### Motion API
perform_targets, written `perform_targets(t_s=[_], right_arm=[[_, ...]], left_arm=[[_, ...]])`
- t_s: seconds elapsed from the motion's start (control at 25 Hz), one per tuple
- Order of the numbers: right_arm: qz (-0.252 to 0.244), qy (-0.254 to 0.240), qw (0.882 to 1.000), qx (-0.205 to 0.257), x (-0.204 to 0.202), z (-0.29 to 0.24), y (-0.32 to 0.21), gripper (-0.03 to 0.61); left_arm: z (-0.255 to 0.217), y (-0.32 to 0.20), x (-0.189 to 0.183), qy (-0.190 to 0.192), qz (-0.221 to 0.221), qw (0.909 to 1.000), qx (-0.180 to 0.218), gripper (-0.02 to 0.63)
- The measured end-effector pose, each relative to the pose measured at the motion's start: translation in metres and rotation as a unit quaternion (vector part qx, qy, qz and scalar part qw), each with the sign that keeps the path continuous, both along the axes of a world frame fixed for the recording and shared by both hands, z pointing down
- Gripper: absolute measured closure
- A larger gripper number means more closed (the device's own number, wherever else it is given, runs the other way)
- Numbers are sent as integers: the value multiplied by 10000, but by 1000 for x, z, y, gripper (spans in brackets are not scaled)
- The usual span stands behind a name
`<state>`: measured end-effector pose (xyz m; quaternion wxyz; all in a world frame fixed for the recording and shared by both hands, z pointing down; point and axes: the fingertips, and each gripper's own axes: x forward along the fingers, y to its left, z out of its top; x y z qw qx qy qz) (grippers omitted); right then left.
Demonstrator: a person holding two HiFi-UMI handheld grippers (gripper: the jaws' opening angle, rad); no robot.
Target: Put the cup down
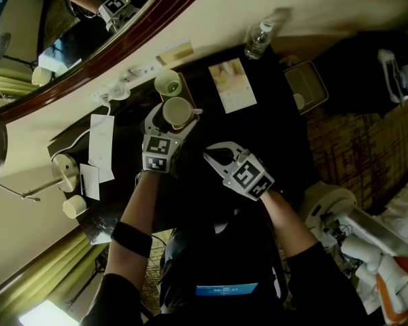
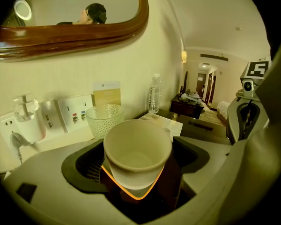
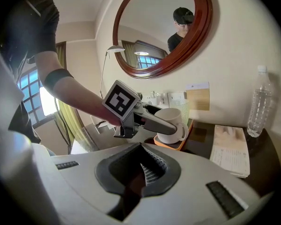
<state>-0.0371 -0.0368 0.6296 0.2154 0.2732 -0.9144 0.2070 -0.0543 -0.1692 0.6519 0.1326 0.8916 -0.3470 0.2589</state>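
Now, left claw [image 1: 172,121] spread around the cup [image 2: 138,146] on its orange tray [image 2: 113,182], right claw [image 1: 209,156] pressed together: pull straight back, no nudging.

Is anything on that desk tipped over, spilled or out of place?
Nothing stands out. The cup sits upright and empty on its orange-edged tray, the glass beside it and the water bottle stand upright, and no spill shows.

1. Cup [image 2: 137,153]: plain cream.
2. Tray [image 3: 170,145]: orange rim.
3. Glass [image 2: 104,118], eleven o'clock of the cup: clear, dimpled pattern.
4. Left tongs [image 1: 177,111]: pale grey, with black-and-white square markers.
5. Bench [image 1: 265,131]: glossy black.
6. Mirror frame [image 2: 65,34]: reddish-brown wood.
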Motion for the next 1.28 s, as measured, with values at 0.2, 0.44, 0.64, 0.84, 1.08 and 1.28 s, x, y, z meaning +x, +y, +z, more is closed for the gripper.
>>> perform_targets(t_s=[0.2, 0.44, 0.64, 0.84, 1.08, 1.28], right_arm=[[44, 74, 10000, -10, 9, -12, 1, 565], [97, 290, 9995, 29, 24, -32, 1, 564], [163, 411, 9989, 129, 42, -52, 2, 563], [232, 448, 9983, 284, 48, -69, -5, 565], [186, 529, 9972, 502, 54, -75, -9, 563], [265, 605, 9964, 538, 65, -82, -10, 564]], left_arm=[[-23, 15, -11, -38, -76, 10000, 19, 153], [-63, 34, -34, 46, -324, 9995, 19, 161], [-95, 57, -51, 62, -384, 9989, 245, 295], [-116, 81, -72, 90, -500, 9977, 455, 463], [-137, 107, -89, 107, -900, 9941, 601, 614], [-143, 122, -98, 197, -1128, 9919, 558, 614]])
